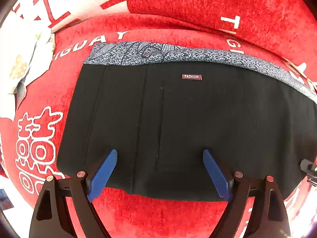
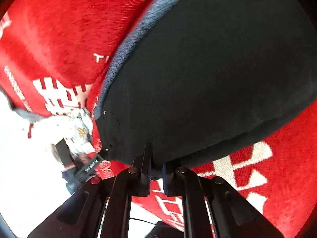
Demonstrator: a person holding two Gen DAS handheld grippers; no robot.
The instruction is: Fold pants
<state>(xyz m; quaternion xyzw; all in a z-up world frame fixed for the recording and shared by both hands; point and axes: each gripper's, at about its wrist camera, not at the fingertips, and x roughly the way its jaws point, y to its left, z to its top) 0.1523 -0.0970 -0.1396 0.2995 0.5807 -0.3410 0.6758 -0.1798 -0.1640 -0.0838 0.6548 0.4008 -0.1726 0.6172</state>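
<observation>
Black pants (image 1: 178,119) lie folded flat on a red blanket (image 1: 178,10), with a small "FASHION" label (image 1: 191,76) facing up and a grey patterned band (image 1: 138,54) along the far edge. My left gripper (image 1: 160,152) points down over the near edge of the pants. Its blue fingers (image 1: 105,170) are wide open with nothing gripped. In the right wrist view, the right gripper (image 2: 156,166) is shut, and the near edge of the pants (image 2: 208,79) is pinched between its pads. That view is motion-blurred.
The red blanket (image 2: 59,29) with white lettering covers the surface under and around the pants. A white floral cloth (image 1: 21,59) lies at the left, seen also as the floral cloth (image 2: 79,130) in the right wrist view, near a black part of the other gripper (image 2: 87,164).
</observation>
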